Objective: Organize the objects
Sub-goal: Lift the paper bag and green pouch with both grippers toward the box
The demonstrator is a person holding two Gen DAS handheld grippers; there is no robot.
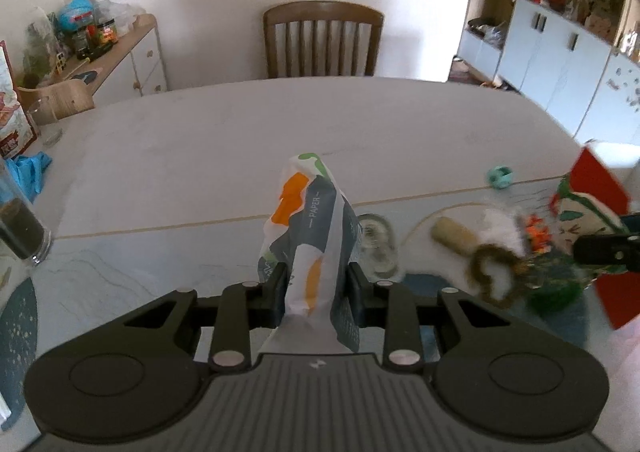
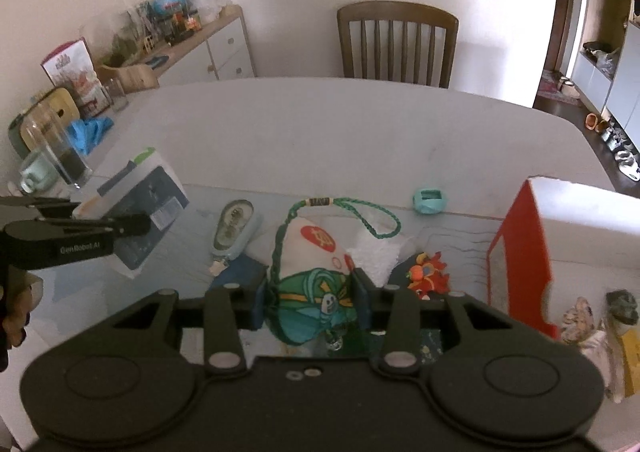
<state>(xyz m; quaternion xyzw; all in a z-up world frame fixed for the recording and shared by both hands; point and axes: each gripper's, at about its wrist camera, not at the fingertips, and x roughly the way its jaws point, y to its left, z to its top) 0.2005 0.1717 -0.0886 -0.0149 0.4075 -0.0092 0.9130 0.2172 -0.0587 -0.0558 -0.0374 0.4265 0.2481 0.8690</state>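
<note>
Both grippers tilted down over the desk, each clamped on something.

My left gripper [image 1: 314, 288] pinches the tissue pack [image 1: 310, 228]; my right gripper [image 2: 312, 292] squeezes the pouch [image 2: 310, 280], both above the desk [image 2: 340, 131]. Beyond stands a chair [image 2: 396, 39].

From my right camera, the pouch [image 2: 316, 272] sits mid-desk [image 2: 360, 123] between my tongs [image 2: 310, 298], the tissue pack [image 2: 148, 207] to its left, the toy [image 2: 428, 278] just right of it, the box [image 2: 528, 252] farther right, and the chair [image 2: 396, 43] behind the desk.
</note>
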